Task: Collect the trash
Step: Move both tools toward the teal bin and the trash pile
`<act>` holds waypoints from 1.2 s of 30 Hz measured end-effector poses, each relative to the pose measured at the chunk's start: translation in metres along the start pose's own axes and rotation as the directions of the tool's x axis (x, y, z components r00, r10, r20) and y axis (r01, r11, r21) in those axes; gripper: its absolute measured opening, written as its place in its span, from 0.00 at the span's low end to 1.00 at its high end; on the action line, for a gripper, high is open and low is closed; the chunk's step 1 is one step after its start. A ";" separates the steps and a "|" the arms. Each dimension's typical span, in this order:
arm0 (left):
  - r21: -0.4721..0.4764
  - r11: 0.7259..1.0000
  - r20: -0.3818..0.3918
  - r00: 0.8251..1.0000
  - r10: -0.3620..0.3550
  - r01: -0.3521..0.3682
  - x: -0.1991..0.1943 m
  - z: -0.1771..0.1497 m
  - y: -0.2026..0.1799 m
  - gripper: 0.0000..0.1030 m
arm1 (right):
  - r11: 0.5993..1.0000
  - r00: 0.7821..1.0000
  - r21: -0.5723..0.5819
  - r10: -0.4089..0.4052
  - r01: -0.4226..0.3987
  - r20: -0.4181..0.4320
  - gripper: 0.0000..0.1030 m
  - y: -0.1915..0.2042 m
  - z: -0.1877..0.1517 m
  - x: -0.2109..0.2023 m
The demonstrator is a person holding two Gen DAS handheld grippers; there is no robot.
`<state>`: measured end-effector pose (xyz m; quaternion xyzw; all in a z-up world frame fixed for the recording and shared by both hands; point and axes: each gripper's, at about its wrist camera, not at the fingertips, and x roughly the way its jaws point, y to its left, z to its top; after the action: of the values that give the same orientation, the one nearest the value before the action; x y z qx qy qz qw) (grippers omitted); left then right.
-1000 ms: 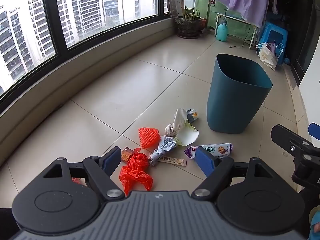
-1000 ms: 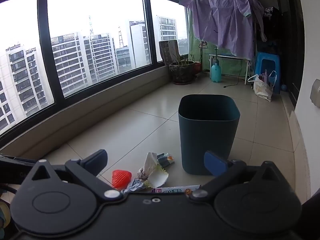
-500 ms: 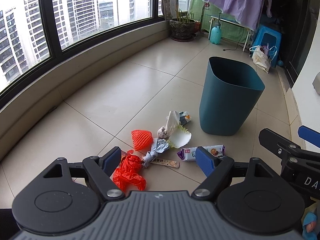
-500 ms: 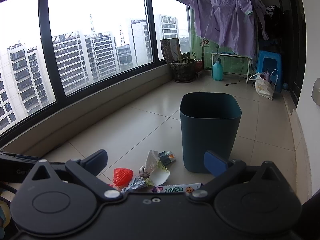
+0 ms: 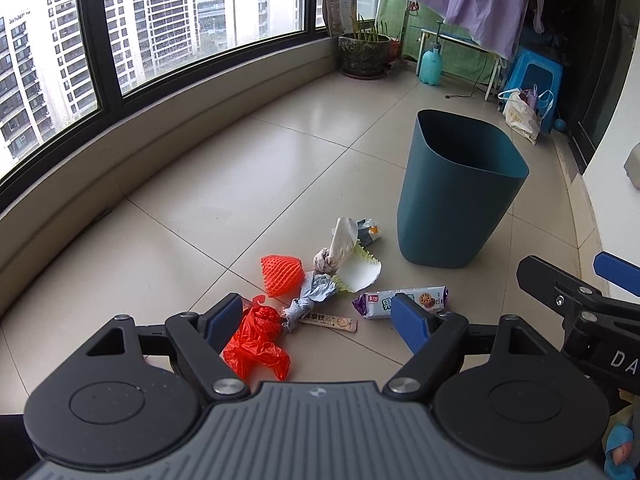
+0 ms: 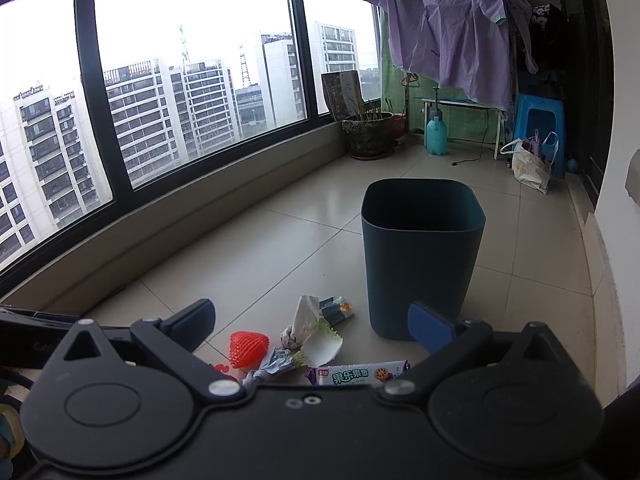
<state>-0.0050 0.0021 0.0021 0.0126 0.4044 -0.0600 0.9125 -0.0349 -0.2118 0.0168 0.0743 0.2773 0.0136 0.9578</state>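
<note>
Several scraps of trash lie on the floor at lower centre of the left view: a red bag [image 5: 256, 344], an orange net [image 5: 281, 275], a biscuit wrapper [image 5: 400, 302]. Just beside them, to the right, the bin [image 5: 456, 188] stands upright, likely for short drops. Both the left gripper [image 5: 316, 320] and the right gripper [image 6: 312, 322] hover above with jaws wide and empty, ready for a first pick.

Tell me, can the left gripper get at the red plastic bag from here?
Probably yes. The left gripper is open and empty, and the red plastic bag lies on bare floor just ahead of its left finger, with nothing on top; only a grey wrapper lies alongside.
</note>
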 end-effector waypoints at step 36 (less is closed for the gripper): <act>-0.029 1.000 0.055 0.998 0.003 -0.001 -0.027 0.016 0.002 0.79 | 0.995 0.999 -0.090 0.049 -0.049 -0.003 0.98 0.001 0.049 -0.024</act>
<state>-0.0111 0.0058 0.0328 -0.0017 0.3799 -0.0536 0.9235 -0.0289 -0.2193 0.0708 0.0378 0.2748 0.0494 0.9595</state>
